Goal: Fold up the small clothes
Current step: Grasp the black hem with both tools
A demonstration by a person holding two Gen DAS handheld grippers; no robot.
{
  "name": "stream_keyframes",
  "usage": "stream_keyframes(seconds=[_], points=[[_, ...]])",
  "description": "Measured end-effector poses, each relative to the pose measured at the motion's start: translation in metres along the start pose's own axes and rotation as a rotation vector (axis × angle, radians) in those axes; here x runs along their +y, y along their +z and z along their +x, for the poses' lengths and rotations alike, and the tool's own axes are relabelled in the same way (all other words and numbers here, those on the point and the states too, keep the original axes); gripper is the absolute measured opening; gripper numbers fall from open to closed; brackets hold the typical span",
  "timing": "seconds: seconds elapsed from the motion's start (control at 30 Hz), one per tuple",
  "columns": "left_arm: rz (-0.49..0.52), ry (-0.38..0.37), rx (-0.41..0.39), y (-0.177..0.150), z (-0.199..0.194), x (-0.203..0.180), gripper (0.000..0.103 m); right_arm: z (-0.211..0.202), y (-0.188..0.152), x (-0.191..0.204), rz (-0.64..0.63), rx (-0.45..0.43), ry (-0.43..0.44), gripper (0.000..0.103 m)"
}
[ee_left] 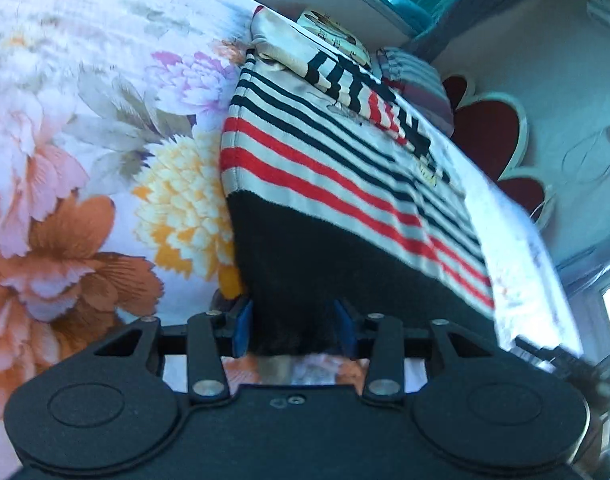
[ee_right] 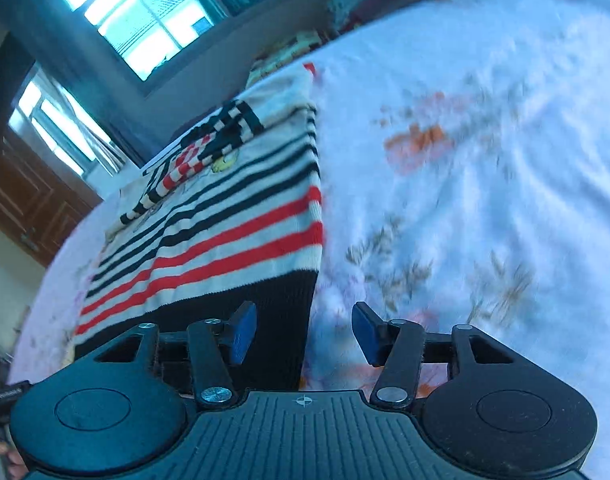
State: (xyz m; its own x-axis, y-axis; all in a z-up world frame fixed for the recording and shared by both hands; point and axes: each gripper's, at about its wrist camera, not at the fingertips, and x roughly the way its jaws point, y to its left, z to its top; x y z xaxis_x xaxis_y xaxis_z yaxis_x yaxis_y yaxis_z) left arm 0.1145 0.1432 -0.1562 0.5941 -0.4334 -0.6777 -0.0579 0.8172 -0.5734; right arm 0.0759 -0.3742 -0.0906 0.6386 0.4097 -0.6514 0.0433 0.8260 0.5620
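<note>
A small knit sweater [ee_left: 329, 168] with cream, red and navy stripes and a black hem lies spread on the floral bedsheet [ee_left: 85, 140]. My left gripper [ee_left: 295, 326] is shut on the black hem at its near left corner. In the right wrist view the same sweater [ee_right: 225, 216] lies left of centre. My right gripper [ee_right: 303, 334] is open, its blue pads [ee_right: 243, 334] astride the hem's right corner, the left pad over the black band.
Folded clothes [ee_left: 417, 80] lie beyond the sweater by the bed's far edge. A red flower-shaped headboard [ee_left: 489, 128] stands behind. Windows [ee_right: 145, 12] and a wooden door [ee_right: 29, 200] show in the right wrist view.
</note>
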Motion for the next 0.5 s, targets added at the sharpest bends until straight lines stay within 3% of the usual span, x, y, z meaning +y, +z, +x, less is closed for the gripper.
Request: stream_keyframes(seconds=[0.27, 0.5], points=[[-0.163, -0.112, -0.016, 0.028, 0.028, 0.024, 0.031, 0.032, 0.017, 0.002, 0.059, 0.064, 0.099, 0.054], [-0.157, -0.125, -0.028, 0.048, 0.04, 0.027, 0.031, 0.041, 0.016, 0.011, 0.041, 0.088, 0.149, 0.053]])
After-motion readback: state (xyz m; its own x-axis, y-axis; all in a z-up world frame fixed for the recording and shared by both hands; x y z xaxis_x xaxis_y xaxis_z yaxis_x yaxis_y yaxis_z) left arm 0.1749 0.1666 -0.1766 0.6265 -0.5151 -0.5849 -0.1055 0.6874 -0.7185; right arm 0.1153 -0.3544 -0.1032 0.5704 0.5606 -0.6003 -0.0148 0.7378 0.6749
